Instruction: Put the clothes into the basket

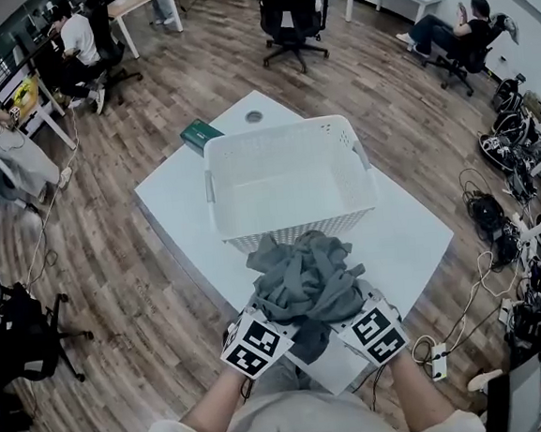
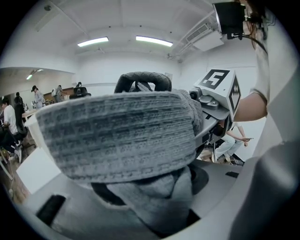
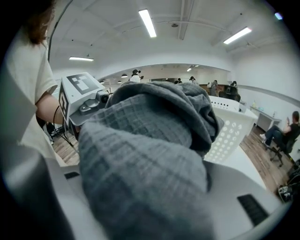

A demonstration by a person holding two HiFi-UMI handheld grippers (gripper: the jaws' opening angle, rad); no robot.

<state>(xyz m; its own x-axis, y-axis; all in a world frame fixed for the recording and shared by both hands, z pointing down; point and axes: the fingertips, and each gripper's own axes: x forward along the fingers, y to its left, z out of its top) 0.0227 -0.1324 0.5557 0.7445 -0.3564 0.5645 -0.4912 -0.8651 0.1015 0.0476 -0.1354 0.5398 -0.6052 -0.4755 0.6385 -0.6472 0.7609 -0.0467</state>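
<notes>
Clothes (image 1: 304, 278) in a grey bundle hang clenched in the jaws of left gripper (image 1: 268, 322) and right gripper (image 1: 354, 314), over the tabletop's (image 1: 181, 218) near edge, beside the basket (image 1: 291, 232).

Head cam sits way up top and looks almost straight down at the white bench (image 1: 180, 209), the basket (image 1: 282, 132) and the grey clothes (image 1: 304, 278), with a lot of office floor around them. Each claw cam rides right behind its own jaws, super close, so cloth fills most of the frame. They face across each other: the left one catches the right claw's marker cube (image 2: 218, 89), and the right one catches the left claw's marker cube (image 3: 82, 91). All three views share the clothes. The basket only shows up in the head and right claw views.
</notes>
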